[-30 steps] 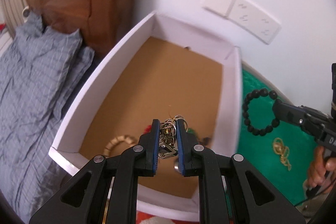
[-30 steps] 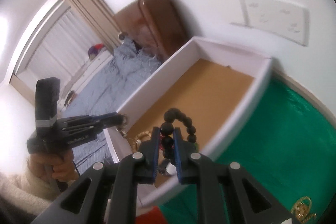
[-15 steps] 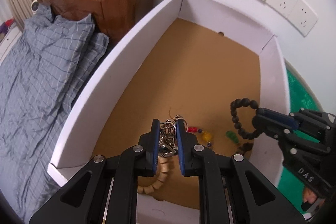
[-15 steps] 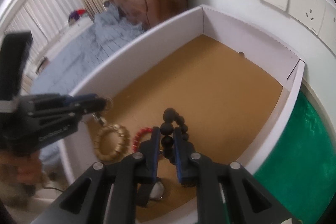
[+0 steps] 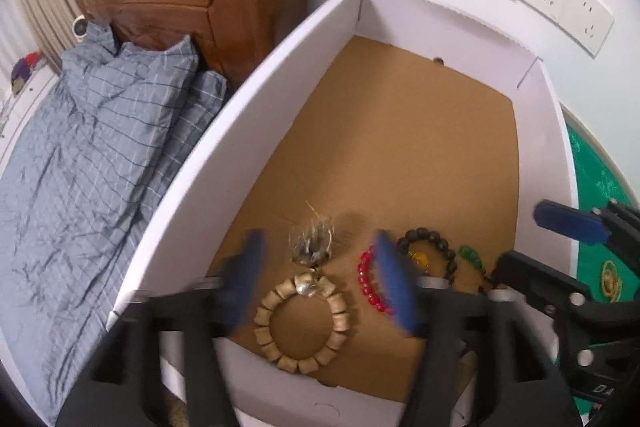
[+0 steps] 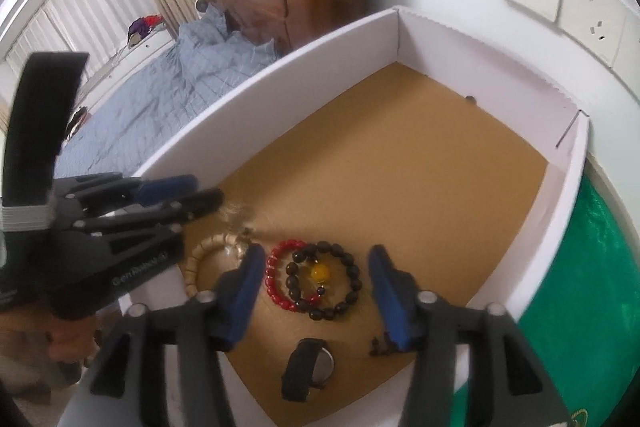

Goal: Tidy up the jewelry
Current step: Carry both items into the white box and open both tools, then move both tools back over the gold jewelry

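Jewelry lies at the near end of the white box (image 5: 256,115), on its brown cardboard floor. The black bead bracelet (image 6: 326,281), with a yellow bead (image 6: 319,273) inside its ring, rests flat between the blue pads of my right gripper (image 6: 316,291), whose jaws have just been opening and now stand apart from it, touching nothing. A red bead bracelet (image 6: 276,279) lies just beside the black one, toward the box's left wall. Further toward that wall sits a tan wooden bead bracelet (image 5: 302,323), and just beyond it a tangle of thin metal rings (image 5: 312,245); my left gripper (image 5: 316,287) hangs over both, its jaws just opened wide and blurred, with nothing pinched. A watch (image 6: 310,367) lies near the box's front wall. Outside the box's right wall spreads a green cloth (image 6: 580,307) with a gold piece (image 5: 610,277) on it. Past the left wall, a bed with grey checked bedding (image 5: 88,163).
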`<state>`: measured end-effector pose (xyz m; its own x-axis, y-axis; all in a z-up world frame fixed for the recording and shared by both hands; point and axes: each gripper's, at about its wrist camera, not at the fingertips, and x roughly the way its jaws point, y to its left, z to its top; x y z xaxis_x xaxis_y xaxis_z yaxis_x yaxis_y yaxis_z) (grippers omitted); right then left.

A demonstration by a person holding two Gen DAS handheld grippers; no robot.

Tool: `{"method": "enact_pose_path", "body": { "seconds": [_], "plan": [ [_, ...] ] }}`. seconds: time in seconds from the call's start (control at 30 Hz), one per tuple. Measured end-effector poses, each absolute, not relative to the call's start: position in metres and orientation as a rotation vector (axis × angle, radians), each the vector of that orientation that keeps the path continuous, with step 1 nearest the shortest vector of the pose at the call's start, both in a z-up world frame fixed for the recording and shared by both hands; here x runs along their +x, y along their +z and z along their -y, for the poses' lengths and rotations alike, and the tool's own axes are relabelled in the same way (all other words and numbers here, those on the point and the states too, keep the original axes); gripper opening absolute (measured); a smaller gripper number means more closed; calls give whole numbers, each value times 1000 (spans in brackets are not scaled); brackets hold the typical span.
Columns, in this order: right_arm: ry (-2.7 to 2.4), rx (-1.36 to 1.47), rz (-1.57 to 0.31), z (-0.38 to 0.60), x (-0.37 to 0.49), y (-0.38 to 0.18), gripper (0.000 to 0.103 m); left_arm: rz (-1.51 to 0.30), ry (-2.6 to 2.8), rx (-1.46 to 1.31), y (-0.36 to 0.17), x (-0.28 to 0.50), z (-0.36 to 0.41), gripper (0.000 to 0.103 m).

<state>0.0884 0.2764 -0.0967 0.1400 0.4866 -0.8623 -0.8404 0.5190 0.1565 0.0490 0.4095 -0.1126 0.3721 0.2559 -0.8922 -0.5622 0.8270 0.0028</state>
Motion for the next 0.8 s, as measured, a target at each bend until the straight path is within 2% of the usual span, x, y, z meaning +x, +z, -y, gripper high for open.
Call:
{"method": "enact_pose_path", "body": {
  "seconds": [0.07,0.17,0.47,0.8],
  "plan": [
    [981,-397,-1031,-267,87,-90,58,-1043,545,-326,-105,44,-406,85],
    [939,-392,-1000,-248,85,-81,65,-1017,533,-329,-94,40,-399,87],
    [812,-312,-926,-144,76,-57,66,-924,335,-307,-57,53,-325,92],
    [615,-224,-984,8,78,-78,66,-956,78,-170,-47,104,-185,94]
  ]
}}
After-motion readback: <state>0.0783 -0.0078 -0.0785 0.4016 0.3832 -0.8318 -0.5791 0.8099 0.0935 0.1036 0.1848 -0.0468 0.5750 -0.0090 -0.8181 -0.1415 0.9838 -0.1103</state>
